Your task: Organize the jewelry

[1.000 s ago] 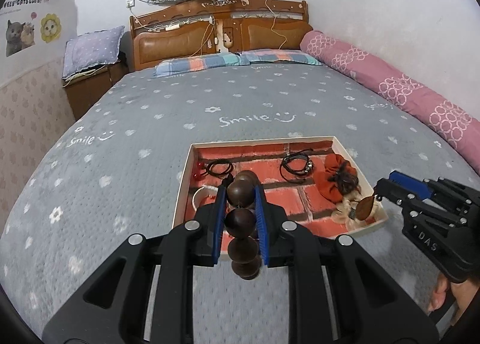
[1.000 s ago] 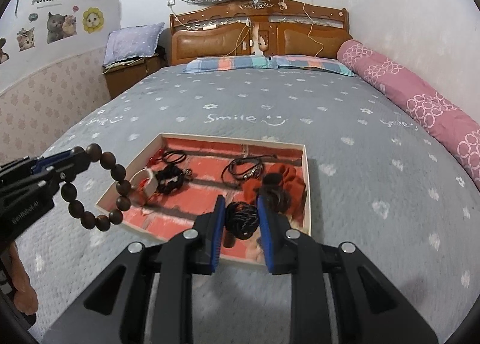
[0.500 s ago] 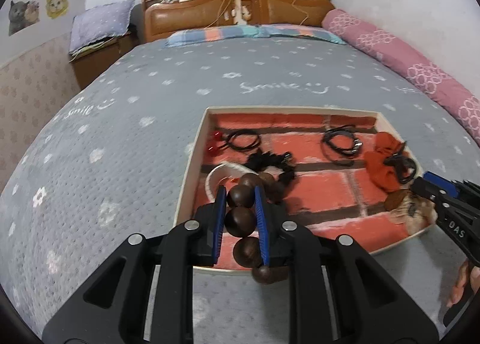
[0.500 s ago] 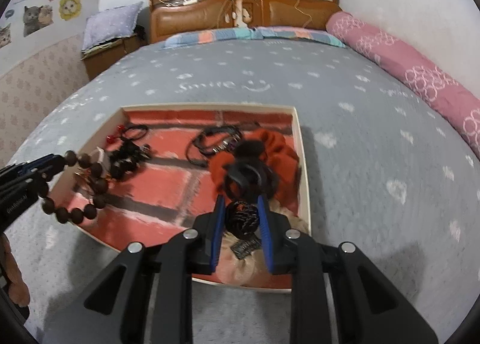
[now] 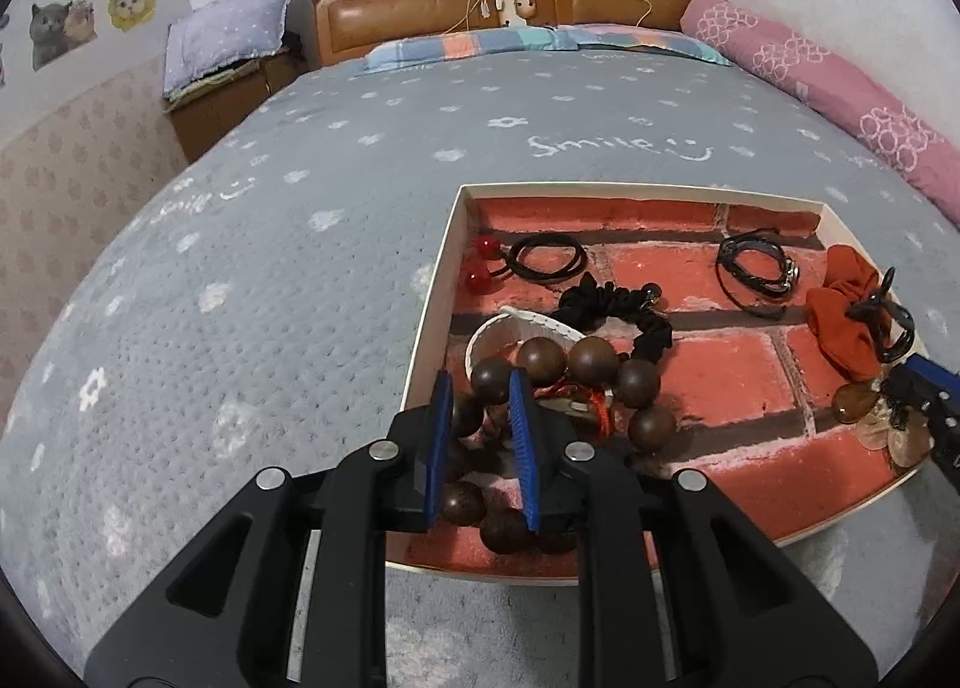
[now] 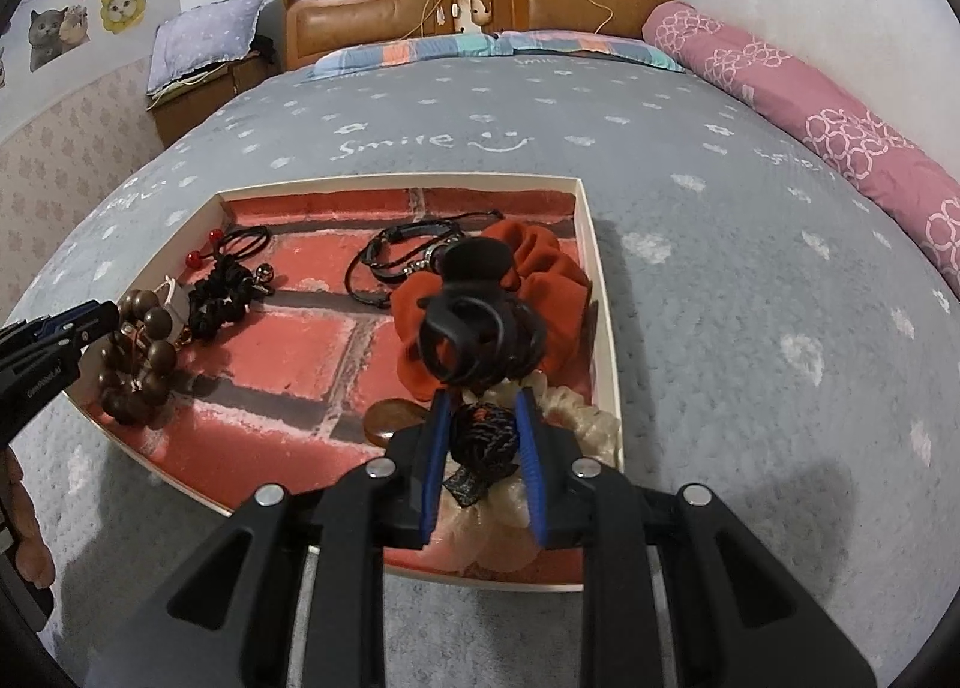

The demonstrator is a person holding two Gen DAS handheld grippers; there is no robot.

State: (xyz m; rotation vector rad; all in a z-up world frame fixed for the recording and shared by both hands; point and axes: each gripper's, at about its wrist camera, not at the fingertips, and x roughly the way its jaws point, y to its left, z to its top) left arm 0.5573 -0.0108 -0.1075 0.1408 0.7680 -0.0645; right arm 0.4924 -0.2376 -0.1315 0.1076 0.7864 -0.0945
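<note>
- Step in hand, as judged: both pieces are being set down in the brick-patterned tray point(image 5: 441, 280), which serves here as the landmark.
- The left gripper point(image 5: 480, 436) hangs low over the tray's near-left corner. Its blue pads point(image 5: 440, 448) stand a bead's width apart with the wooden bead bracelet point(image 5: 591, 361) threaded between them. Most of its beads appear to lie on the tray floor; whether the pads grip or merely straddle the strand cannot be told.
- The right gripper point(image 6: 480, 436) sits at the tray's near-right corner, fingers narrowly parted around a dark knotted hair tie point(image 6: 483, 433), pads against its sides.
- Next move, as judged: part each pair of fingers and lift straight up, so no strand snags on a pad.
- The bracelet is of large, glossy dark-brown round beads; it lies partly over a white band point(image 5: 510, 328) and a red-threaded trinket point(image 5: 591, 406).
- Under the dark tie lies a cream scrunchie point(image 6: 576, 418); beyond it, an orange scrunchie point(image 6: 540, 274) with a black claw clip point(image 6: 474, 292) on top.
</note>
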